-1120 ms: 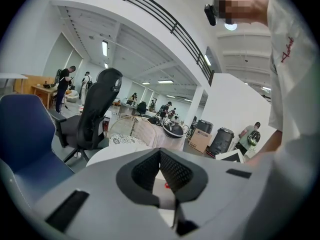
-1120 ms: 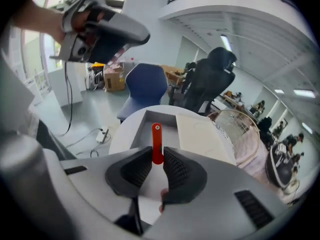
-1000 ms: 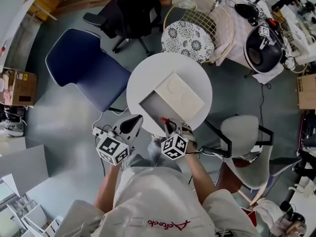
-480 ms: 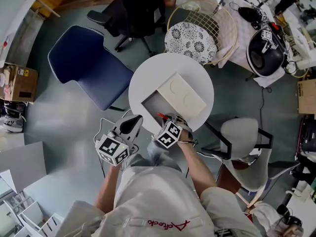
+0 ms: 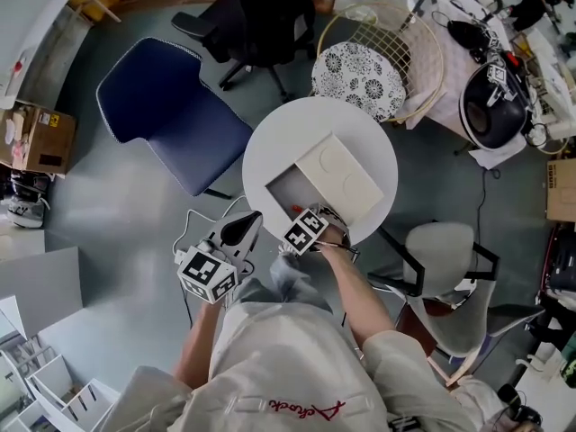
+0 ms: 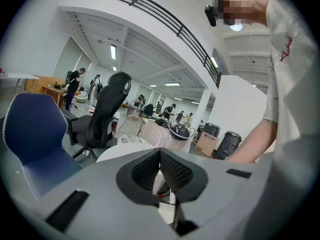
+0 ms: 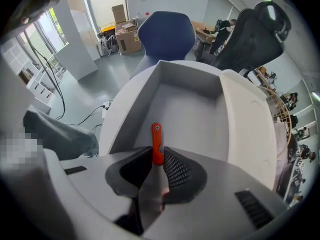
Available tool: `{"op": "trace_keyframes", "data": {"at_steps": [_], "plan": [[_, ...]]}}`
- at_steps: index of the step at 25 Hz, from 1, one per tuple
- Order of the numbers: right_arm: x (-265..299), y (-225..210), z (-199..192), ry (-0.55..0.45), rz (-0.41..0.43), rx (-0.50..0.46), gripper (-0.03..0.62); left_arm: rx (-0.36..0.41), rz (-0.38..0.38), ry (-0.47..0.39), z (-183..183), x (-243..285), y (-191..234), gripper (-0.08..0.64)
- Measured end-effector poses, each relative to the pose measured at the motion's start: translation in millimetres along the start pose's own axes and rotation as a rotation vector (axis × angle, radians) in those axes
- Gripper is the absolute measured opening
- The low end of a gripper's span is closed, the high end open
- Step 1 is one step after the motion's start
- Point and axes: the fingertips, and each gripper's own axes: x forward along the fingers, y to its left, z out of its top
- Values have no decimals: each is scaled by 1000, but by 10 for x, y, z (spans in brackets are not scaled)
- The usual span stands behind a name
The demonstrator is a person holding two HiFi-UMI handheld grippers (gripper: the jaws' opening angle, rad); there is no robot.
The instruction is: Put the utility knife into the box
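Gripping knife point(image 7: 157, 143) by its sides in right tongs point(image 7: 158, 156), dangling it over open box point(image 7: 192, 109); reckoning it light, rigid, slick, best pinched mid-handle; holding left tongs point(image 6: 160, 156) closed, empty.

Right gripper point(image 5: 302, 216) holds the utility knife point(image 5: 297, 209) over the box point(image 5: 290, 190) on the round table point(image 5: 270, 142)

Orange-red utility knife point(image 7: 157, 143); white box point(image 5: 346, 171), white table point(image 5: 270, 142); navy chair point(image 5: 166, 115)
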Motion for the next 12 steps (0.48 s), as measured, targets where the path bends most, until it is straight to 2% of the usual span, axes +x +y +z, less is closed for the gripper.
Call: {"op": "trace_keyframes", "data": {"at_steps": [8,12], "plan": [[37,8,38,25,44,46,81,-1,6,2,8,-9,46,11],[38,8,27,19,41,49,83,-1,0,3,9,7,29,12]]}}
